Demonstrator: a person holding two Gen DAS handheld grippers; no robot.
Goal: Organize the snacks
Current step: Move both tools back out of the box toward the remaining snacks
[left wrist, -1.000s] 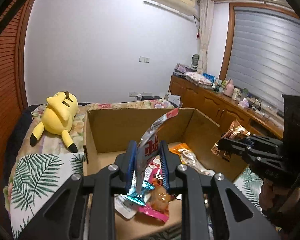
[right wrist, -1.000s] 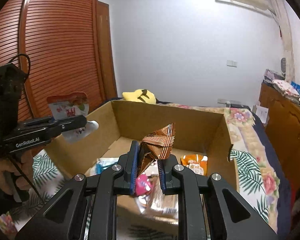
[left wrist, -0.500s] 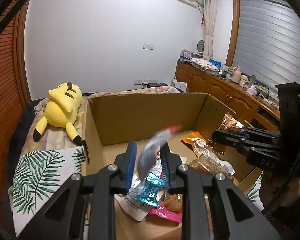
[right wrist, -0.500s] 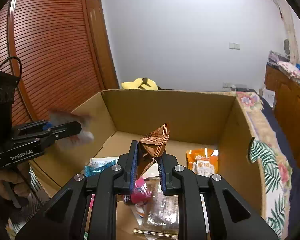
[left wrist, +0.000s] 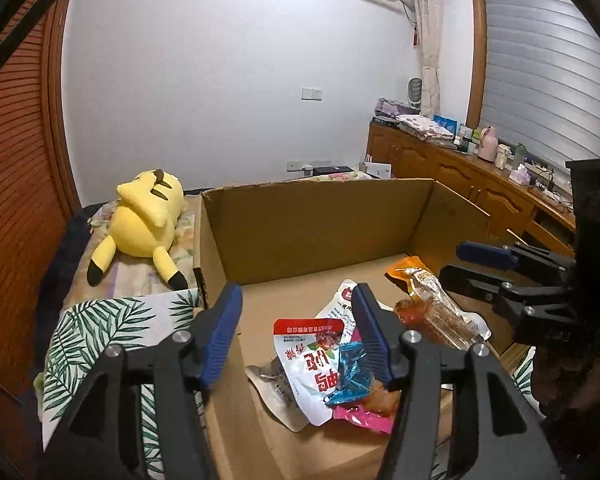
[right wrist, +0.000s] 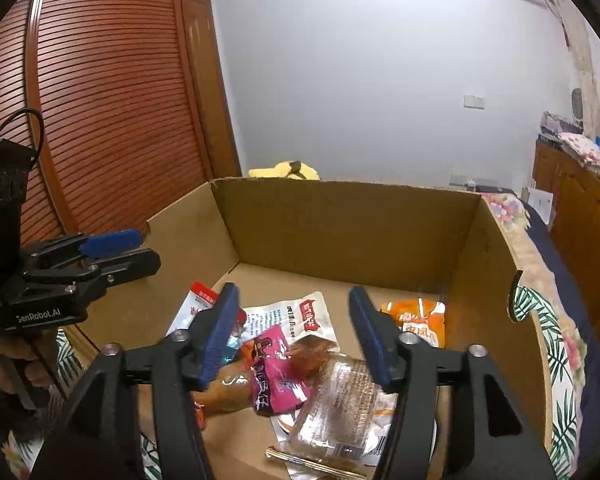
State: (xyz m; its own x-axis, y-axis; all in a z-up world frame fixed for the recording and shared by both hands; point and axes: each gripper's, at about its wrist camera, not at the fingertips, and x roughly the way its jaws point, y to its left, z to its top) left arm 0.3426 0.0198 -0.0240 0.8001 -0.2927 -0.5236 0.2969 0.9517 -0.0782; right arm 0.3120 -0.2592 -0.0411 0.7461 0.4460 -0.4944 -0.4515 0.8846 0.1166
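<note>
— Where do your snacks sit relative to the cardboard box [left wrist: 316, 224]?
— You have the snack packets [right wrist: 300, 352] lying inside it, heaped on its floor toward the near wall.
— And outside it?
— Your plush toy [left wrist: 144, 216] lies left of the box; the cabinet [left wrist: 452, 172] stands right of it, behind.

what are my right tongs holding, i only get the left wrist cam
observer: nothing. The right tongs have just been opening, and the gap between them is bare.
operator: anything under that clear pack
observer: yes, a foil wrapper pokes out beneath the clear pack, at the near edge of the box.
operator: and my left tongs from the side
observer: the left tongs have just been opening too, with nothing between them, over the box's left wall.
</note>
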